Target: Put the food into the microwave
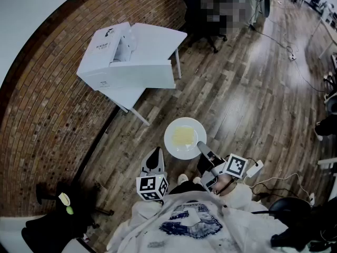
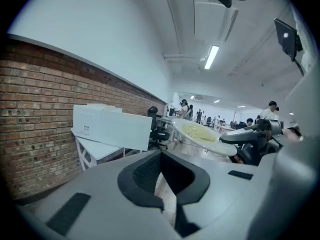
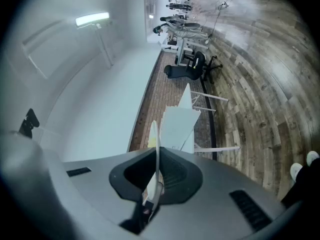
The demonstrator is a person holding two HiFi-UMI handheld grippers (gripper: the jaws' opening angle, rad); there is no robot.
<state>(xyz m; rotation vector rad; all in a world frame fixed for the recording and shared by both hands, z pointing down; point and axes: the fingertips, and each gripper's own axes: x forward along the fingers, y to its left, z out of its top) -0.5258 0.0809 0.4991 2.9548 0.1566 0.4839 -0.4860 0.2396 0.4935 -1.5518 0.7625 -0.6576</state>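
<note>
A white plate [image 1: 184,137] with flat yellow food [image 1: 183,136] hangs over the wooden floor in front of me. My right gripper [image 1: 201,148] is shut on its near right rim. In the right gripper view the plate [image 3: 156,149] shows edge-on between the jaws. The white microwave [image 1: 121,57] stands on a small white table [image 1: 163,35] by the brick wall, ahead and to the left. It also shows in the left gripper view as the microwave [image 2: 112,126], left of the plate [image 2: 200,136]. My left gripper [image 1: 154,159] is low, left of the plate, shut and holding nothing.
A brick wall [image 1: 47,120] curves along the left. A black office chair [image 1: 202,20] stands behind the table. Cables and a white power strip [image 1: 255,167] lie on the floor to my right. A black stand [image 1: 58,215] sits at the lower left.
</note>
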